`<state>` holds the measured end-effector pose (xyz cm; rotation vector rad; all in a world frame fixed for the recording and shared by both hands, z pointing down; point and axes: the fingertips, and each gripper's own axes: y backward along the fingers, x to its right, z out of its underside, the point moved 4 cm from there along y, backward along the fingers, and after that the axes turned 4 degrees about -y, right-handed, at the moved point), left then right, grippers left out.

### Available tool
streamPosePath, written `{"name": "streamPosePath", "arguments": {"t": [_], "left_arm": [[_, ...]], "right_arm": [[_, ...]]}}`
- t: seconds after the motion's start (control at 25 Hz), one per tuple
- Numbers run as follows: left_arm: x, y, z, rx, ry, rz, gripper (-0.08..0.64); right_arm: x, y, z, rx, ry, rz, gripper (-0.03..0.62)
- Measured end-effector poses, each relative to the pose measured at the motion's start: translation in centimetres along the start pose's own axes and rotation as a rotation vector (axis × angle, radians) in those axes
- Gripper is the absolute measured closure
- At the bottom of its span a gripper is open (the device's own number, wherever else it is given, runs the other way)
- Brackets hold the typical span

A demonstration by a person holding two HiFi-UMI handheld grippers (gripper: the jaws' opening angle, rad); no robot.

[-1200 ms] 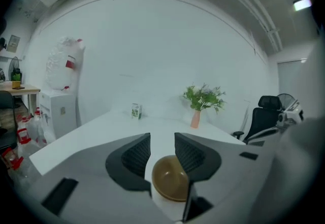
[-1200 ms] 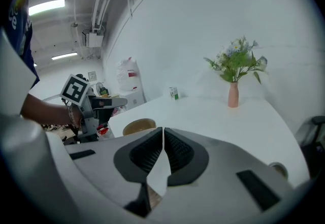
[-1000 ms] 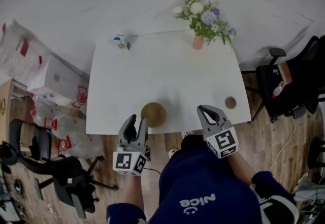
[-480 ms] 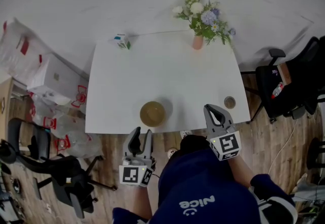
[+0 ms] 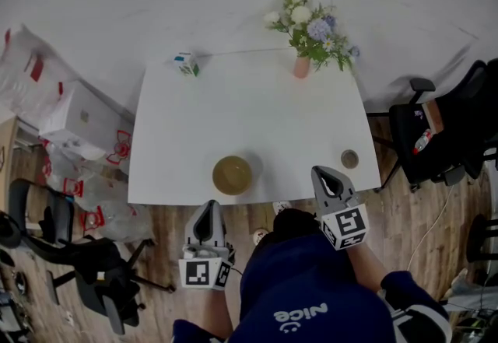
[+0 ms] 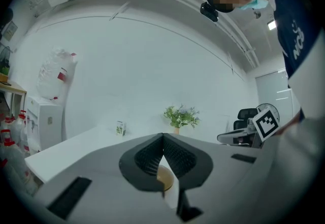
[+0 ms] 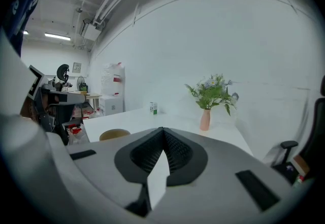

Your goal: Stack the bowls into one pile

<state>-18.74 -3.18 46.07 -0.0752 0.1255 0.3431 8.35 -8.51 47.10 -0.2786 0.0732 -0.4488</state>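
A tan bowl (image 5: 232,175) sits near the front edge of the white table (image 5: 249,112); from above I cannot tell whether it is one bowl or a pile. My left gripper (image 5: 208,211) is off the table, below its front edge and apart from the bowl, with its jaws shut on nothing. In the left gripper view the bowl (image 6: 165,180) shows just behind the shut left gripper (image 6: 163,137). My right gripper (image 5: 324,173) hangs at the front edge, right of the bowl, shut and empty. In the right gripper view the bowl (image 7: 114,134) lies left of the shut right gripper (image 7: 162,130).
A pink vase of flowers (image 5: 303,61) and a small carton (image 5: 185,63) stand at the table's far edge. A small brown round thing (image 5: 349,159) lies near the front right corner. Office chairs (image 5: 436,131) and bags with boxes (image 5: 78,131) flank the table.
My left gripper drew back from the bowl toward the person and off the table, and its jaws closed. The bowl stays on the table. The right gripper hardly moved.
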Motion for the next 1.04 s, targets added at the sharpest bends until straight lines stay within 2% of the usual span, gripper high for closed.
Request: {"name": "streamPosePath", "arguments": {"t": [0.12, 0.36, 0.56, 0.76, 1.04], "left_arm": [[-0.1, 0.4, 0.7, -0.028, 0.01, -0.008, 0.542], [-0.3, 0.3, 1.0, -0.029, 0.024, -0.01, 0.543], [-0.5, 0.2, 1.3, -0.031, 0.041, -0.018, 0.543], [-0.4, 0.4, 1.7, -0.044, 0.042, -0.011, 0.542], [-0.7, 0.0, 1.7, -0.053, 0.029, 0.003, 0.542]], "right_arm": [[0.0, 0.2, 0.2, -0.004, 0.006, 0.008, 0.571], [0.0, 0.3, 0.1, -0.013, 0.014, 0.016, 0.571], [0.2, 0.5, 0.9, -0.019, -0.044, 0.013, 0.571], [0.3, 0.6, 1.2, -0.034, 0.015, 0.033, 0.571], [-0.1, 0.1, 1.2, -0.034, 0.015, 0.019, 0.571]]}}
